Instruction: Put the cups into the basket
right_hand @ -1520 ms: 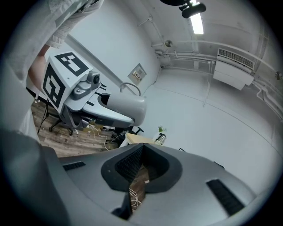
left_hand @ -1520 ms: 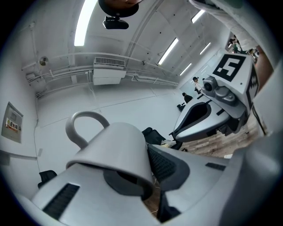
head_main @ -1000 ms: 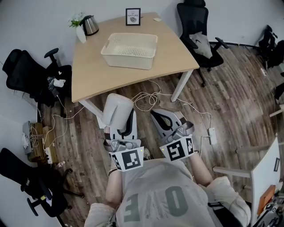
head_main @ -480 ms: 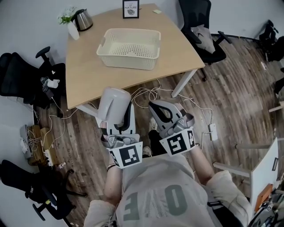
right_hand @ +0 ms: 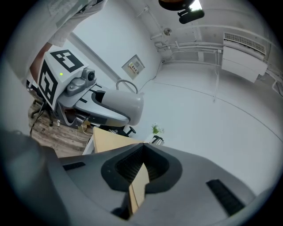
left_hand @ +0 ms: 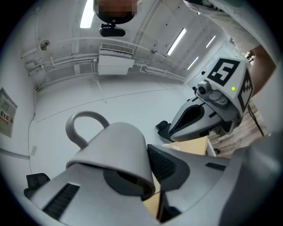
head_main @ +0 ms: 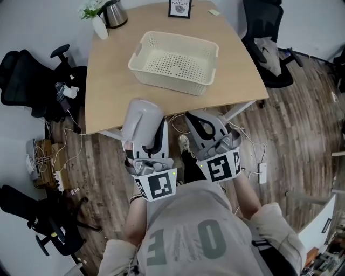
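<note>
A cream perforated basket (head_main: 175, 56) stands empty on the wooden table (head_main: 110, 81). My left gripper (head_main: 151, 142) is shut on a pale grey cup (head_main: 141, 119), held just short of the table's near edge. In the left gripper view the cup (left_hand: 116, 152) sits between the jaws, mouth toward the camera, with its handle (left_hand: 78, 125) sticking up. My right gripper (head_main: 201, 121) is beside it on the right, shut and holding nothing; in the right gripper view (right_hand: 140, 171) its pads almost meet. The left gripper with the cup (right_hand: 121, 104) shows there too.
A kettle (head_main: 115, 13), a small vase with a plant (head_main: 97, 21) and a framed picture (head_main: 180, 8) stand at the table's far edge. Black office chairs (head_main: 29, 75) (head_main: 268, 40) flank the table. Cables (head_main: 60, 156) lie on the wood floor.
Both grippers and the head have come closer to the table; the basket now looks nearer. The cup stays in the left gripper and the right stays shut.
</note>
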The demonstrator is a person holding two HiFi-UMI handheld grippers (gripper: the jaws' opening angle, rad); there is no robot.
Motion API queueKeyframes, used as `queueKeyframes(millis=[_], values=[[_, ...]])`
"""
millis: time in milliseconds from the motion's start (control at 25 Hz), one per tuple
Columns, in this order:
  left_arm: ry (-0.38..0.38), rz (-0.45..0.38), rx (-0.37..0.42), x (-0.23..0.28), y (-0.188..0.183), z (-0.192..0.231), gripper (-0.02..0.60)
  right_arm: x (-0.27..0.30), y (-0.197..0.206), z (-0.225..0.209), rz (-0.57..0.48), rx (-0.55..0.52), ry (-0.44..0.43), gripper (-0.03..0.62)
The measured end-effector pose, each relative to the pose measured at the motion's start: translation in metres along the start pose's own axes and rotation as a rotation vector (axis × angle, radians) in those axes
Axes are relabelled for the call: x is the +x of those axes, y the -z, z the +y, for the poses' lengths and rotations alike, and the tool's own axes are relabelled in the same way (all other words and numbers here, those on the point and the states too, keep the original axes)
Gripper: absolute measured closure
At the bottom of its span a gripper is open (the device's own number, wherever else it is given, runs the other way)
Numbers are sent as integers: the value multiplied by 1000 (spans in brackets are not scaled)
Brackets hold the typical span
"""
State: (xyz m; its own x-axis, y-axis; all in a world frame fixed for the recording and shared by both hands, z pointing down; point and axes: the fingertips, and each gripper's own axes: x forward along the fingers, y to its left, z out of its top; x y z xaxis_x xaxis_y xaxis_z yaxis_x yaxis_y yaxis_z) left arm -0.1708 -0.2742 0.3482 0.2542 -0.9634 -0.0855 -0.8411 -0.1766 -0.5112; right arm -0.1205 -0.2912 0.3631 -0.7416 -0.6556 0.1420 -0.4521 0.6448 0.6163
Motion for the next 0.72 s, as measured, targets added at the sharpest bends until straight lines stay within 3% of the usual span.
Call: queueKeyframes(millis=[360,560,720], values=[[-82,30,12,108,25,56,534,86,15,-76,-41,-65,-34,597],[-128,33,23,170,33,82,534,132,36,-121,-52,-51,-52,597],[-108,44,51,207,41,92,534,162,51,-143,-55,-43,-66,597]])
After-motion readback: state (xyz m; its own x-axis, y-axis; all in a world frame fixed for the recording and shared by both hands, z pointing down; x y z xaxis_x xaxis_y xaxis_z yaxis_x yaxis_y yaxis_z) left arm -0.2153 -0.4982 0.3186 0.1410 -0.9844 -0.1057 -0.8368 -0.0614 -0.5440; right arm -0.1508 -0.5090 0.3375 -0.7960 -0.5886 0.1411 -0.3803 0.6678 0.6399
